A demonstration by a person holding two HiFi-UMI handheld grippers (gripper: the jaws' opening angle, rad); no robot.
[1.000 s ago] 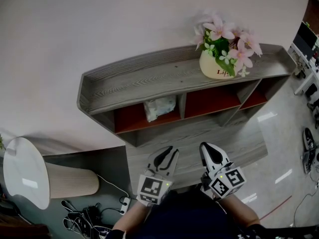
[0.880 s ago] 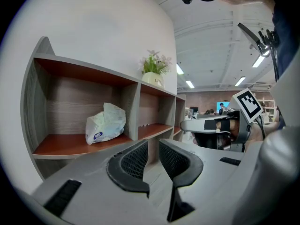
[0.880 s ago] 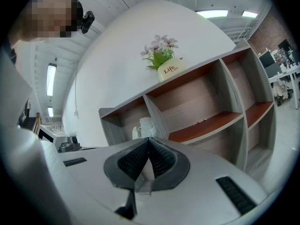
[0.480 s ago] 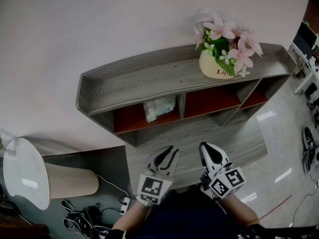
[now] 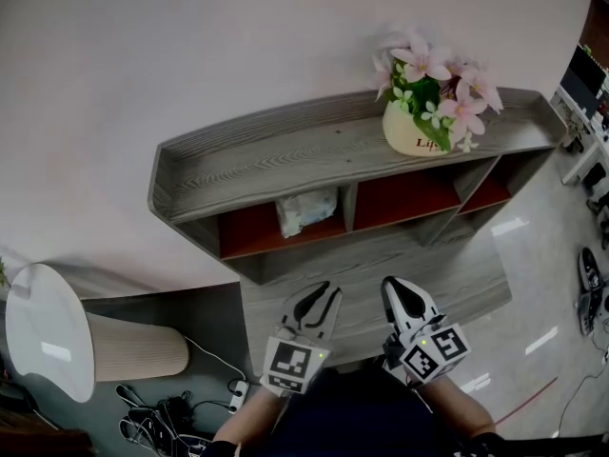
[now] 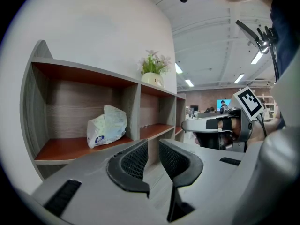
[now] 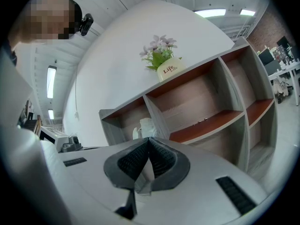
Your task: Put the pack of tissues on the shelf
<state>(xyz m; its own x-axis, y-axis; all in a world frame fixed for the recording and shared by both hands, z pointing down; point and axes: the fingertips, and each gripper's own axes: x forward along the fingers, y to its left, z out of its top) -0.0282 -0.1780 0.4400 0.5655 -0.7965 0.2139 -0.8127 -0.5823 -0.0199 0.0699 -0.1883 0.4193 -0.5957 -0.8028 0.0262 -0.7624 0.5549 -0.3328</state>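
Observation:
The pack of tissues (image 5: 306, 211), white crinkled plastic with a blue mark, lies in the left compartment of the grey wooden shelf (image 5: 276, 155), on its red-brown board. It also shows in the left gripper view (image 6: 107, 125) and partly behind the jaws in the right gripper view (image 7: 144, 124). My left gripper (image 5: 324, 295) is held low in front of the shelf, well short of the pack; a narrow gap parts its jaws (image 6: 153, 150) and nothing is between them. My right gripper (image 5: 394, 286) is beside it, its jaw tips touching (image 7: 149, 140) and empty.
A cream pot of pink flowers (image 5: 419, 129) stands on the shelf top at the right. The middle and right compartments hold nothing large. A white round-topped stand (image 5: 43, 336) and floor cables (image 5: 157, 412) lie at the left. Desks and shoes (image 5: 590, 274) are at the right.

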